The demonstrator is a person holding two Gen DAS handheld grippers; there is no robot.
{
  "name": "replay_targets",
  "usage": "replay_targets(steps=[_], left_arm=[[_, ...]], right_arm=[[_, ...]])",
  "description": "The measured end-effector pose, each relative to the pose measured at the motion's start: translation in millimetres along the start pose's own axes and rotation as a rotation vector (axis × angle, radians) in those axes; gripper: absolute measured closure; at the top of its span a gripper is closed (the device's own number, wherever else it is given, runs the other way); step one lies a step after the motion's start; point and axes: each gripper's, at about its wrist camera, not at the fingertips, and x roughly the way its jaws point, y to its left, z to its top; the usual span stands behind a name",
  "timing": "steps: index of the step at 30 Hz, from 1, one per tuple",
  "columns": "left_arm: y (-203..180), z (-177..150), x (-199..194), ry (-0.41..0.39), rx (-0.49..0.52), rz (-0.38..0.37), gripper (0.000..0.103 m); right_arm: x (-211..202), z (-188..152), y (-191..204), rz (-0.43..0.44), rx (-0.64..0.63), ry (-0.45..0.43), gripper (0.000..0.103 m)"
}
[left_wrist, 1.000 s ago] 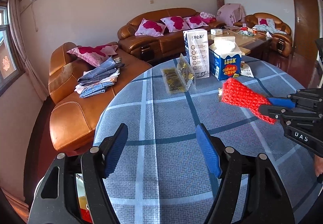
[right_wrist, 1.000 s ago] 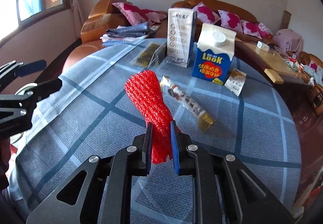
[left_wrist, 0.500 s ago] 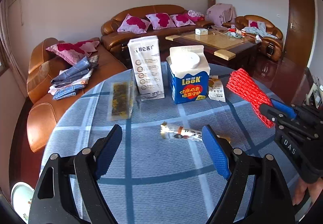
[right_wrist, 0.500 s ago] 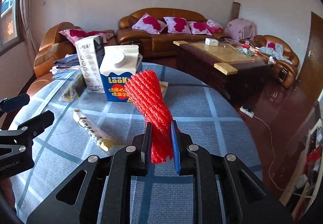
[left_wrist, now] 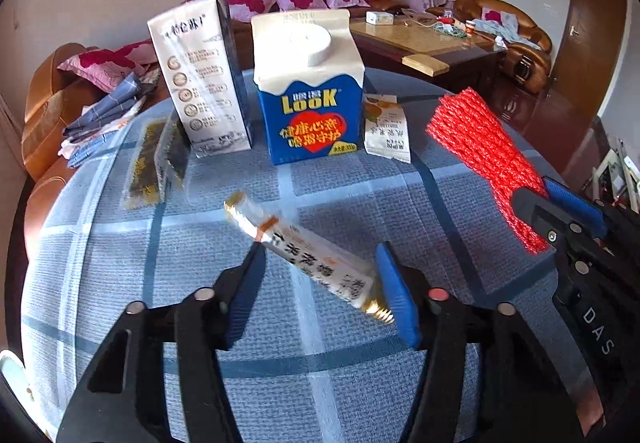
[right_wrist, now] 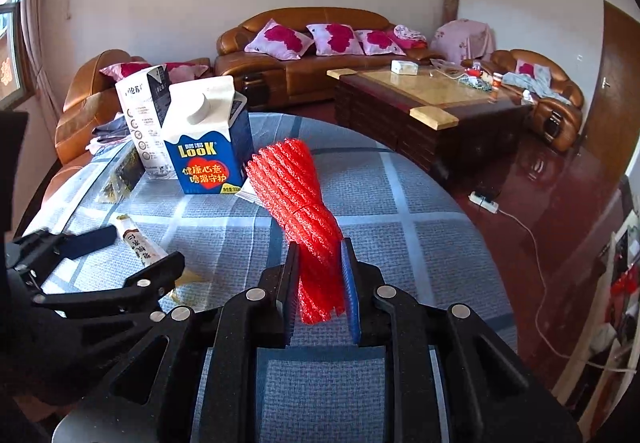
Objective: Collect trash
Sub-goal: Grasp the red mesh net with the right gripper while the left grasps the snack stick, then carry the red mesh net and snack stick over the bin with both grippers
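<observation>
A long white-and-gold snack wrapper (left_wrist: 288,239) lies slantwise on the blue checked tablecloth (left_wrist: 120,283). My left gripper (left_wrist: 320,249) straddles it and its jaws are closing; the blue pads stand right at the wrapper's edges, with no firm squeeze visible. The right wrist view shows the same left gripper (right_wrist: 146,247) around the wrapper (right_wrist: 136,239). My right gripper (right_wrist: 320,243) is shut on a rolled red mesh net (right_wrist: 292,191), which sticks up above the table; its jaws are easing open slightly. In the left wrist view the right gripper (left_wrist: 532,190) and the net (left_wrist: 476,139) are at the right.
A blue LOOK carton (left_wrist: 312,99), a tall white carton (left_wrist: 200,83), clear packets (left_wrist: 156,159) and a small sachet (left_wrist: 386,127) sit at the far side of the round table. Beyond are leather sofas (right_wrist: 320,55) and a coffee table (right_wrist: 432,95).
My left gripper moved forward and down over the wrapper, and its jaws narrowed around it. The right gripper swung right with the net, then stayed nearly still.
</observation>
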Motion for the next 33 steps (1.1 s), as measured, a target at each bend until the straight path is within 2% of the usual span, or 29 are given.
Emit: replay_targets(steps=[1, 3, 5, 7, 13, 19, 33], left_arm=[[1.2, -1.7, 1.1, 0.008, -0.001, -0.020, 0.070], [2.2, -3.7, 0.4, 0.008, 0.001, -0.043, 0.077], [3.9, -4.3, -4.9, -0.001, 0.017, -0.062, 0.089], [7.5, -6.5, -13.1, -0.017, 0.026, -0.081, 0.093], [35.5, -26.0, -50.8, -0.064, 0.050, -0.088, 0.094], [65.1, -56.3, -93.3, -0.107, 0.031, -0.080, 0.094], [152.0, -115.0, -171.6, -0.192, -0.048, 0.147, 0.094]], right_arm=[[1.3, 0.1, 0.3, 0.005, -0.002, 0.004, 0.082], [1.5, 0.5, 1.5, 0.013, -0.004, 0.005, 0.082], [1.3, 0.4, 1.6, 0.022, -0.004, 0.004, 0.082], [0.2, -0.5, 0.7, 0.028, -0.001, 0.000, 0.082], [-4.2, -1.5, 6.3, 0.036, -0.031, -0.024, 0.082], [-12.1, -1.6, 16.1, 0.108, -0.003, -0.018, 0.082], [-44.5, -12.0, 149.0, 0.347, -0.122, -0.071, 0.082]])
